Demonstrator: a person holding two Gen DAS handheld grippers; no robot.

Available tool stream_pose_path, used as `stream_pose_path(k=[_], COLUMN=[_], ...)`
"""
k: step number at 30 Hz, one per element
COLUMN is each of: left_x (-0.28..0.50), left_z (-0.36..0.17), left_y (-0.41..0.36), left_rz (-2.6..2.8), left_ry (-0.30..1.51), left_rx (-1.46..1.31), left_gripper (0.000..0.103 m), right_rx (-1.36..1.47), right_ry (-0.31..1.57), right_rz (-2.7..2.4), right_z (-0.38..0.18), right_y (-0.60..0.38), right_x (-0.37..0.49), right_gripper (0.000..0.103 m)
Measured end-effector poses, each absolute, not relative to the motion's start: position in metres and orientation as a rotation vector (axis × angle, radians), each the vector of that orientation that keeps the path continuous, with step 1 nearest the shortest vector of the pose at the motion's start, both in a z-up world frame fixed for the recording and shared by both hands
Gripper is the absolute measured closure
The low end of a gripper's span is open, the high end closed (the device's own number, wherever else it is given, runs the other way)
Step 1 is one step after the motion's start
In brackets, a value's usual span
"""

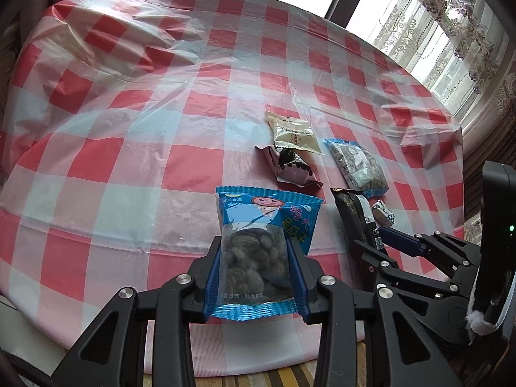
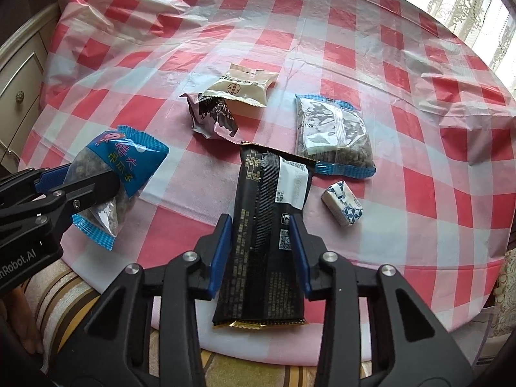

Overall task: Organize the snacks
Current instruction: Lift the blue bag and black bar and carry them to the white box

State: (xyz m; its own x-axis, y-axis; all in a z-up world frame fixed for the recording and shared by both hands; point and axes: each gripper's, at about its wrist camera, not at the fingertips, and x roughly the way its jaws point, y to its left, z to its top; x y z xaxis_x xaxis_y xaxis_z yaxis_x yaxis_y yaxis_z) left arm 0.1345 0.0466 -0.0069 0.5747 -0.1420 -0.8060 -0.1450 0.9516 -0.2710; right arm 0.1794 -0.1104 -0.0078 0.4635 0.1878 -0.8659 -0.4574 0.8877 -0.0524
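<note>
Home dining rm: checked tablecloth (image 1: 193, 103), lace curtains (image 1: 451, 25), cream drawer cabinet (image 2: 19, 77).

The purple wrapper (image 2: 214, 117) is showing "CHOCOLA" in white letters. The clear seed packet (image 2: 333, 135) is carrying a printed number, roughly "20251120". The left gripper's housing (image 2: 25, 262) is displaying "nRobot.AI", cut off at the edge. The blue nut packet (image 1: 267, 242) is bearing yellow Chinese characters.

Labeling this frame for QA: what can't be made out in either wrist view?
- Blue packet, left wrist view: sides covered by the left gripper.
- Black bar, right wrist view: print too small; edges behind the right gripper.
- Purple wrapper: top under the cream packet.
</note>
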Motion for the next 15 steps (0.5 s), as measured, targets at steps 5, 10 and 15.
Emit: stream_pose_path(k=[5,10,15], left_x=[0.133,0.132,0.133], left_z=[-0.005,0.0,0.0], left_y=[0.042,0.035,0.03], left_rz=[0.0,-0.006,-0.007], left_ry=[0.963,0.96,0.967], left_rx=[-0.314,-0.3,-0.288], left_gripper=[0.064,0.064,0.064], right_rx=[-0.231,-0.163,-0.138], right_ry=[1.01,1.006,1.049], right_rz=[0.437,0.443,0.412], right_z=[-0.001,0.009,0.003], right_y=[-0.124,-0.143,-0.158], right_x=[0.18,0.178,0.182], right_gripper=[0.074,0.091,0.085])
